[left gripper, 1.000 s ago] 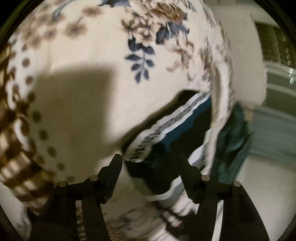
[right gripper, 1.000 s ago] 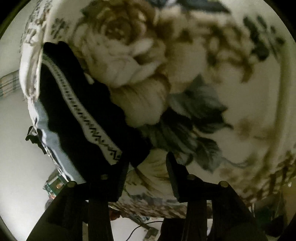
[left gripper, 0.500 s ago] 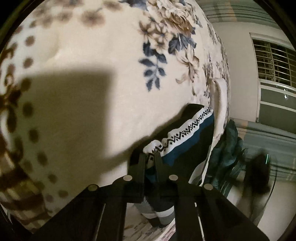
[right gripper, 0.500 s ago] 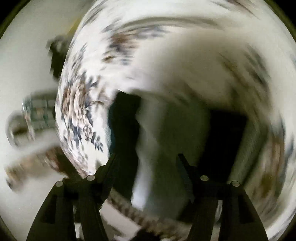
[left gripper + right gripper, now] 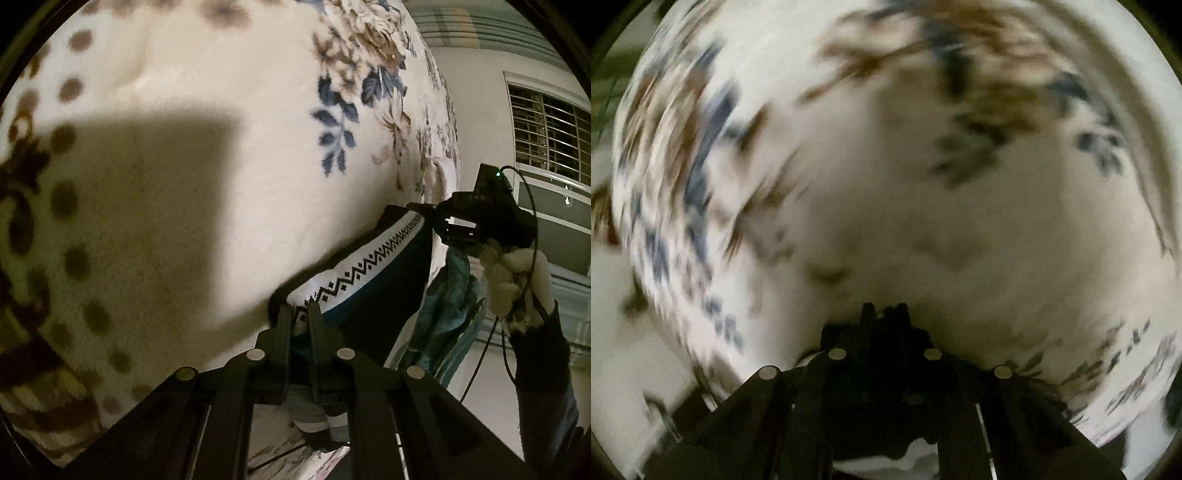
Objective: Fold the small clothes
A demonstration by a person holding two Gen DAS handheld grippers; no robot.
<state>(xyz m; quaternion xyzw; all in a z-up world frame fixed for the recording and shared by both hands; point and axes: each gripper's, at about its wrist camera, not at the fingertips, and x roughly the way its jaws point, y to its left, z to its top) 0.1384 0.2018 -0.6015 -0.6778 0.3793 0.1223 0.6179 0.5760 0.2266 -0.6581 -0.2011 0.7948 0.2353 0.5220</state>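
Lying on a cream floral blanket, a small dark garment with a white zigzag-patterned band stretches between two grippers. The left gripper is pressed together on its near corner. The right gripper, held by a person's hand, meets the far corner; its jaws are closing, and its own view is blurred, so the pinch cannot be told.

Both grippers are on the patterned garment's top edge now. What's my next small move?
Probably lift both ends together and carry the edge over to fold. The left gripper pinches the garment at its near corner; the right gripper is closing on the far corner, over the floral blanket.
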